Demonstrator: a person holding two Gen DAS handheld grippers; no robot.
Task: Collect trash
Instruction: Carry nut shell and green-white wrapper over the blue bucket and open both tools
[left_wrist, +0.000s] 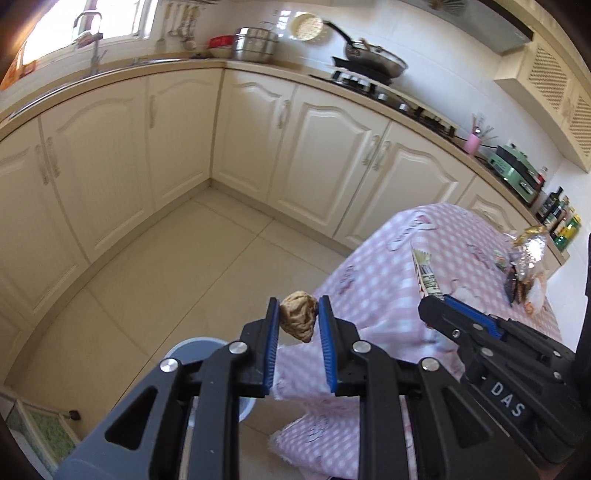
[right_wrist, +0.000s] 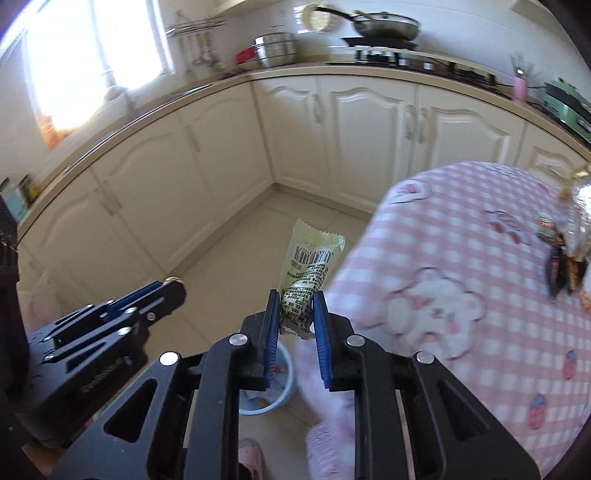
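Note:
My left gripper (left_wrist: 298, 308) is shut on a crumpled brown paper wad (left_wrist: 299, 315), held past the corner of the pink checked table (left_wrist: 391, 258), above the floor. My right gripper (right_wrist: 295, 304) is shut on a pale green snack wrapper (right_wrist: 308, 266) with a barcode, its top end sticking up free. The wrapper (left_wrist: 426, 275) and the right gripper (left_wrist: 441, 301) also show at the right of the left wrist view. The left gripper (right_wrist: 166, 291) shows at the left of the right wrist view. A pale blue bin (right_wrist: 271, 387) with scraps inside stands on the floor below both.
More wrappers and a foil bag (left_wrist: 524, 258) lie at the table's far right corner. Cream cabinets (left_wrist: 177, 140) run along two walls, with a wok on the stove (left_wrist: 373, 62) and a sink under the window. A pink slipper (right_wrist: 249, 452) shows on the floor.

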